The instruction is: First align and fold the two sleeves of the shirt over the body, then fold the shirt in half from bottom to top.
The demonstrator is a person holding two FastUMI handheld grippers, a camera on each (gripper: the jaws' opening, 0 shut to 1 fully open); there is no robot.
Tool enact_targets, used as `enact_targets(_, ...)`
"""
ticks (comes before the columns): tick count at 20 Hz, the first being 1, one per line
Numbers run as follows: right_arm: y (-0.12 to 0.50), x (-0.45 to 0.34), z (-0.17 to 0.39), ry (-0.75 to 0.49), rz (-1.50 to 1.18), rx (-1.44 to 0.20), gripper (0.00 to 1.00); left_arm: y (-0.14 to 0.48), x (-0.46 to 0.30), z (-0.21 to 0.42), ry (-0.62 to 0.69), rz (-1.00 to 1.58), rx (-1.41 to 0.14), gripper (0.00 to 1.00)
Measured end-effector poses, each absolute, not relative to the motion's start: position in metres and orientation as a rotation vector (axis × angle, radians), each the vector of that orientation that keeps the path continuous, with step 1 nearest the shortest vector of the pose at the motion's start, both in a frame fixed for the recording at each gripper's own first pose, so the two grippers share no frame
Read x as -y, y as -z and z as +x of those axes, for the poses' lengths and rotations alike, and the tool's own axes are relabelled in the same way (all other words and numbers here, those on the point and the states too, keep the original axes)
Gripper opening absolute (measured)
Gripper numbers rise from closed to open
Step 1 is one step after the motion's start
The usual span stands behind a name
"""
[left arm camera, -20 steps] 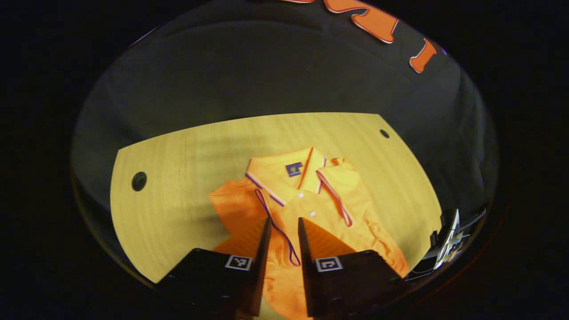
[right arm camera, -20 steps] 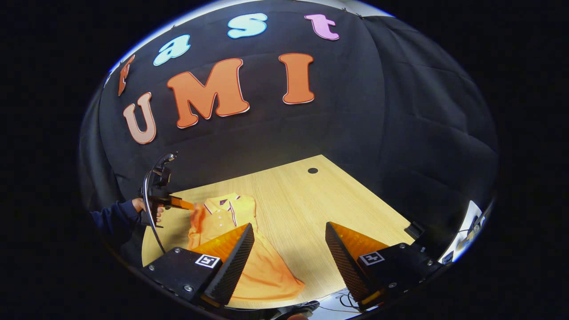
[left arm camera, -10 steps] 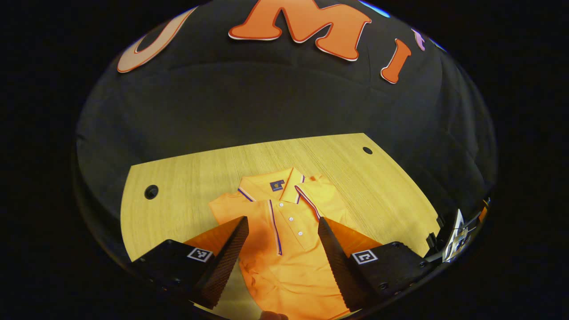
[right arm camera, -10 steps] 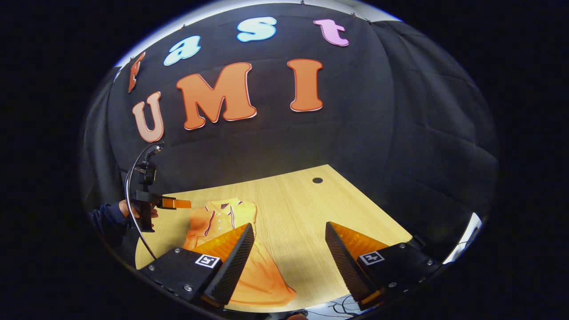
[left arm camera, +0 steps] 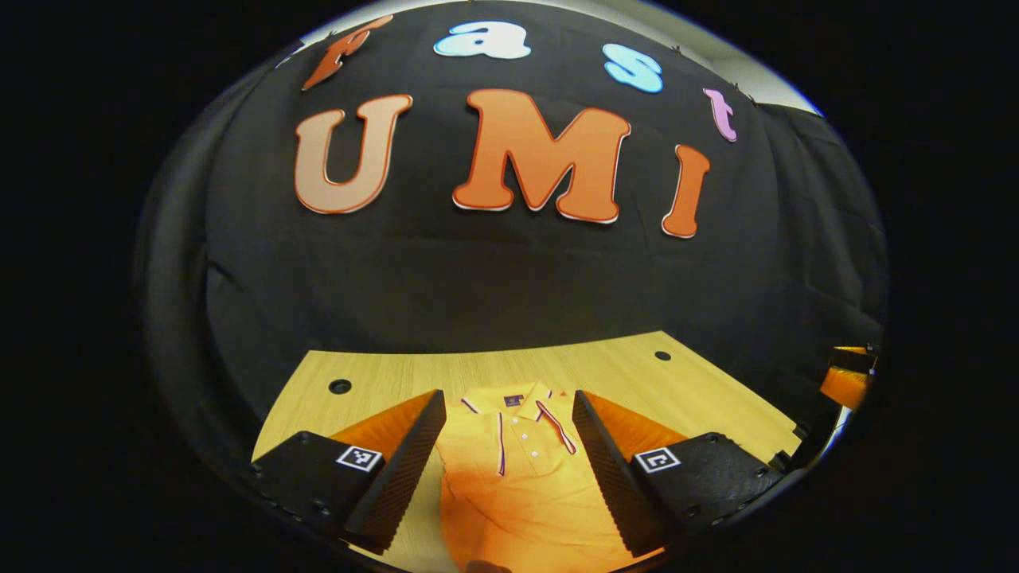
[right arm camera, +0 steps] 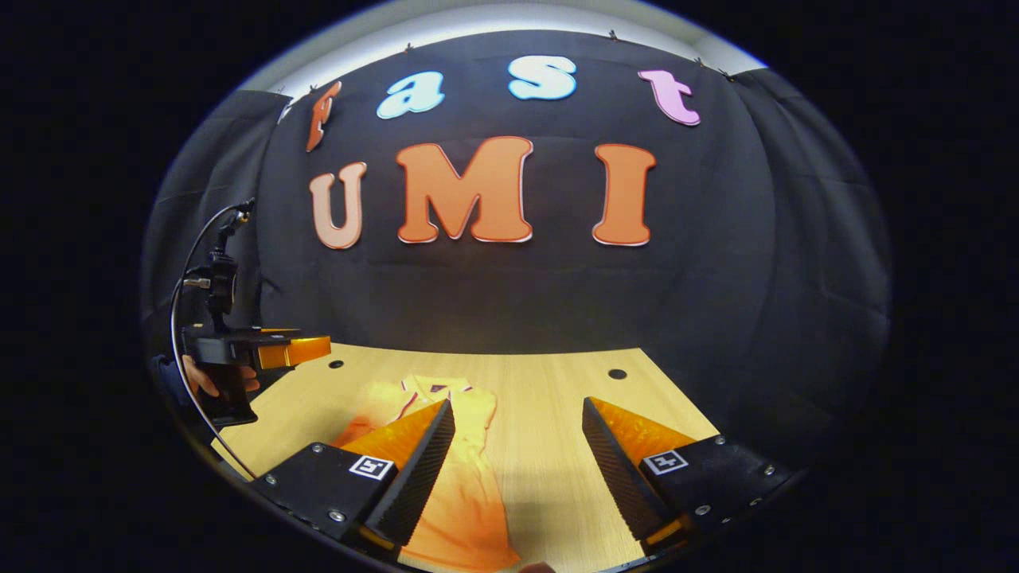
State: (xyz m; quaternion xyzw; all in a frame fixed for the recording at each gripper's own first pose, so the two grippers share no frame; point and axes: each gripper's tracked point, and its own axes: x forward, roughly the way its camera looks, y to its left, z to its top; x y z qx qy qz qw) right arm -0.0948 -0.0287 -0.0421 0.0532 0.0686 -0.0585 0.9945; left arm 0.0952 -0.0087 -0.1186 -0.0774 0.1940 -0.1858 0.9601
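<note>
On the table (left arm camera: 382, 378) the shirt (left arm camera: 517, 469) lies flat, collar far side. Left gripper (left arm camera: 507, 446), clamped on the sleeve a second ago, is now raised above it with fingers apart; right gripper (right arm camera: 517, 446) also apart, holding nothing

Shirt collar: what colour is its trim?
Dark blue-and-white striping on the orange shirt's collar, clearest in the left gripper view.

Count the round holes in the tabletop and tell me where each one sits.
2. In the left gripper view, one hole lies near the table's far left corner, the other hole near its far right corner. The shirt may hide others.
</note>
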Motion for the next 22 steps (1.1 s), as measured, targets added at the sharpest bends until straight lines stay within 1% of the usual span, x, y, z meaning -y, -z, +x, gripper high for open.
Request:
enact_targets(4,0.040,0.012,-0.097,0.052,0.096,-0.080,0.98,0.073,-0.018,0.061,0.238,-0.126,-0.236,0.99)
enact_targets(7,0.043,0.000,-0.105,0.016,0.096,-0.043,0.98,0.045,-0.040,0.018,0.152,-0.130,-0.150,0.98)
enact_targets(8,0.046,-0.002,-0.107,0.007,0.091,-0.046,0.98,0.038,-0.045,0.005,0.131,-0.134,-0.119,0.98)
enact_targets(10,0.071,-0.001,-0.107,-0.012,0.090,-0.100,0.98,0.040,-0.045,-0.014,0.120,-0.135,-0.125,0.98)
enact_targets(12,0.101,0.001,-0.109,-0.033,0.110,-0.184,0.98,0.067,-0.040,-0.026,0.119,-0.125,-0.204,0.98)
enact_targets(17,0.184,0.008,-0.126,-0.052,0.144,-0.423,0.98,0.148,-0.049,-0.065,0.105,-0.130,-0.464,0.98)
enact_targets(19,0.209,0.010,-0.134,-0.042,0.150,-0.491,0.99,0.178,-0.049,-0.074,0.107,-0.139,-0.554,0.99)
enact_targets(22,0.246,0.004,-0.147,-0.060,0.169,-0.587,0.99,0.226,-0.043,-0.095,0.128,-0.141,-0.712,0.99)
